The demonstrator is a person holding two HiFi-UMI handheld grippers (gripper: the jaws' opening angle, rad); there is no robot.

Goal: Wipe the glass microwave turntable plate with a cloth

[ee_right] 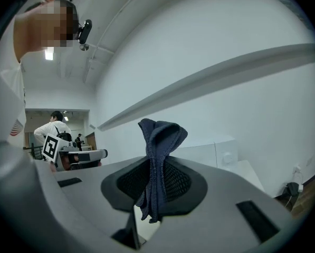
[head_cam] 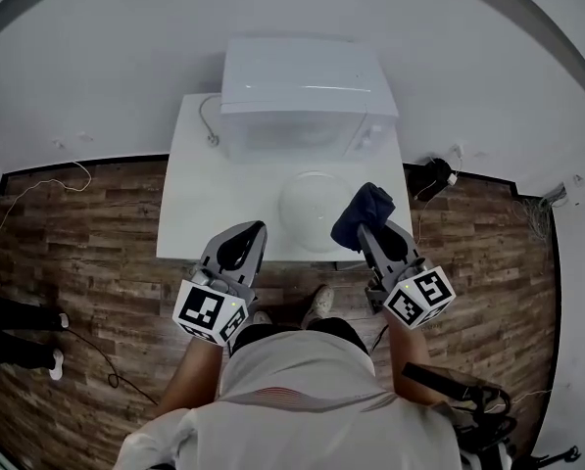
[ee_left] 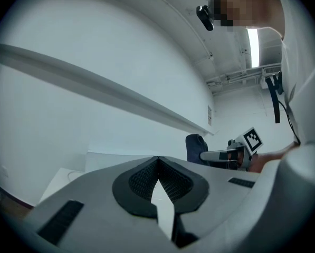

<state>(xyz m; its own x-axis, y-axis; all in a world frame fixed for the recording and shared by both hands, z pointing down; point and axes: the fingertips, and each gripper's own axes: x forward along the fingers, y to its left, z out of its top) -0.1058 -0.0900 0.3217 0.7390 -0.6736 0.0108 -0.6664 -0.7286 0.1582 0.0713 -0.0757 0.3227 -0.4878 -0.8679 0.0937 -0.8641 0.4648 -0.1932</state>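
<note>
Glass turntable plate (head_cam: 310, 207) lies flat on the white table (head_cam: 199, 213), at 6 o'clock of the white microwave (head_cam: 307, 91) and close to the table's near edge. It sits between the two sets of fingers. The left gripper (head_cam: 255, 229) has its tips at about 8 o'clock of the plate, near the rim but apart from it. The right gripper (head_cam: 366, 226) has its tips at about 4 o'clock, just beside the rim.

The plate is round and clear, so it shows in the head view only as a faint pale disc with a thin brighter edge against the white tabletop. I can make out no marks on it at this size.

The left gripper view shows that gripper's jaws pressed together at the tips with nothing between them. The right gripper's jaws are clamped on a dark blue cloth (ee_right: 158, 141). The cloth stands in a bunched fold above the pads, and a short tail hangs below them. In the head view the cloth's bunched end is at 3 o'clock of the plate, beside the rim. Whether it touches the glass cannot be told.

A thin grey cord (head_cam: 209, 120) loops on the table at 9 o'clock of the microwave.
</note>
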